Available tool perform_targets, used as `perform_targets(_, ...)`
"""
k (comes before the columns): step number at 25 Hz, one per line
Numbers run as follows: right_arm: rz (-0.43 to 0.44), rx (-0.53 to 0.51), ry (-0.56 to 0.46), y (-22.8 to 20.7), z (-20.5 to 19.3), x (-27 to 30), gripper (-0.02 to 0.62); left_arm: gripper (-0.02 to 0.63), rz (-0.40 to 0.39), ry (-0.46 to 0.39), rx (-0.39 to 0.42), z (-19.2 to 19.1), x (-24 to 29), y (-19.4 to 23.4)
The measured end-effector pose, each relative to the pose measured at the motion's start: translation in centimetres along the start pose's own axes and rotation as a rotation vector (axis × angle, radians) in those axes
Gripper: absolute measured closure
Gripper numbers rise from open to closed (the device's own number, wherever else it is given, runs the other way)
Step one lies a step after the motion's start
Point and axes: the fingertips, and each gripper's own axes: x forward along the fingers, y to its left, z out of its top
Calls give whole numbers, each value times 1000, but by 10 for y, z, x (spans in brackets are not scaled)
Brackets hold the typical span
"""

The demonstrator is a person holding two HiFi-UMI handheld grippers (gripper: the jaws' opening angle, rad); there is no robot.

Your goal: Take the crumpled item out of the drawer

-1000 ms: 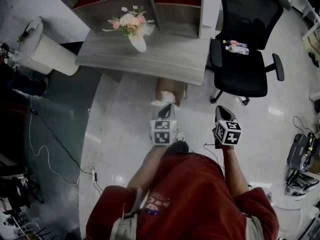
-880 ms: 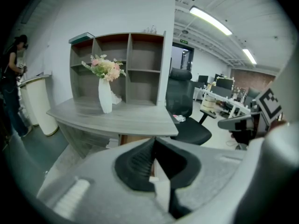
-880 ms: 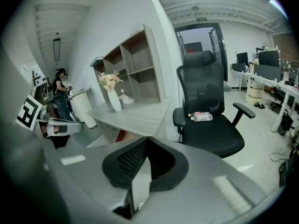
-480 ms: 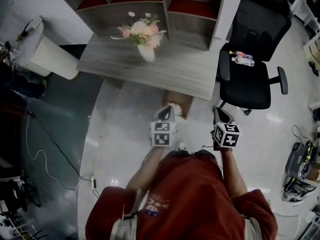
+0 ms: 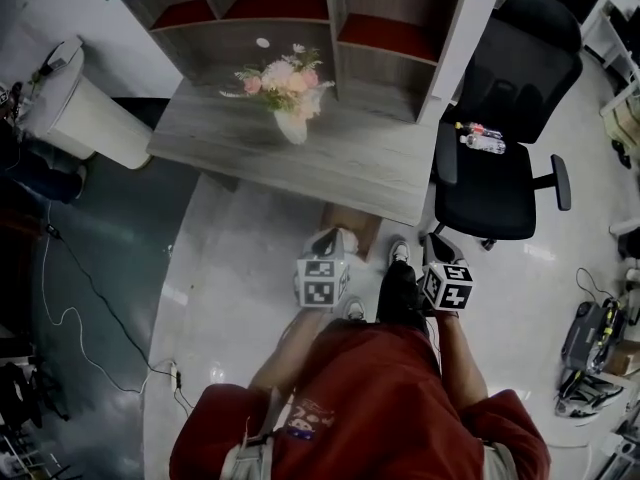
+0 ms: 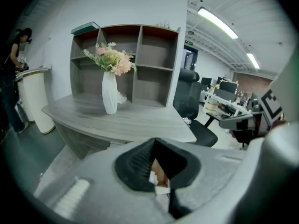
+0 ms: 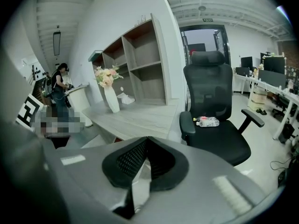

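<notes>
A white crumpled item point(image 5: 347, 238) lies in the open brown drawer point(image 5: 364, 218) under the desk's front edge. My left gripper point(image 5: 333, 232) hovers just in front of it, jaws together, and I see no contact. In the left gripper view the white item point(image 6: 153, 177) and brown drawer show through the narrow slit below the meeting pads of the left gripper point(image 6: 154, 142). My right gripper point(image 5: 437, 240) hangs to the right of the drawer, jaws closed on nothing. In its own view the right gripper point(image 7: 147, 139) points at the desk corner and chair.
A grey desk point(image 5: 340, 158) carries a white vase of flowers point(image 5: 290, 118) in front of a shelf unit point(image 5: 330, 18). A black office chair point(image 5: 500, 188) with a bottle point(image 5: 482, 138) stands right. A white bin point(image 5: 85, 118) stands left; cables point(image 5: 70, 308) cross the floor. The person's shoe point(image 5: 398, 253) is between the grippers.
The person has stepped toward the desk, one foot now forward between the grippers. Both grippers have been carried closer to the drawer, jaws unchanged.
</notes>
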Motion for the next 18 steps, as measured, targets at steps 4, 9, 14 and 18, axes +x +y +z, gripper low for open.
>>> perform_targets(4,23,-21,22,-6,2,15,594,607,8,12,-17,0,18,0)
perform_targets(9,45,-27,54,-11,-5,28,594,607,19,38,-36,-9,28,-4)
perform_targets(14,69,-29,82,-12,-13,37,594,607,35,62,-45,-19,35,-2)
perform_targets(18,85,-29,104,-11,-20,44,594,607,44,78,-53,-27,42,0)
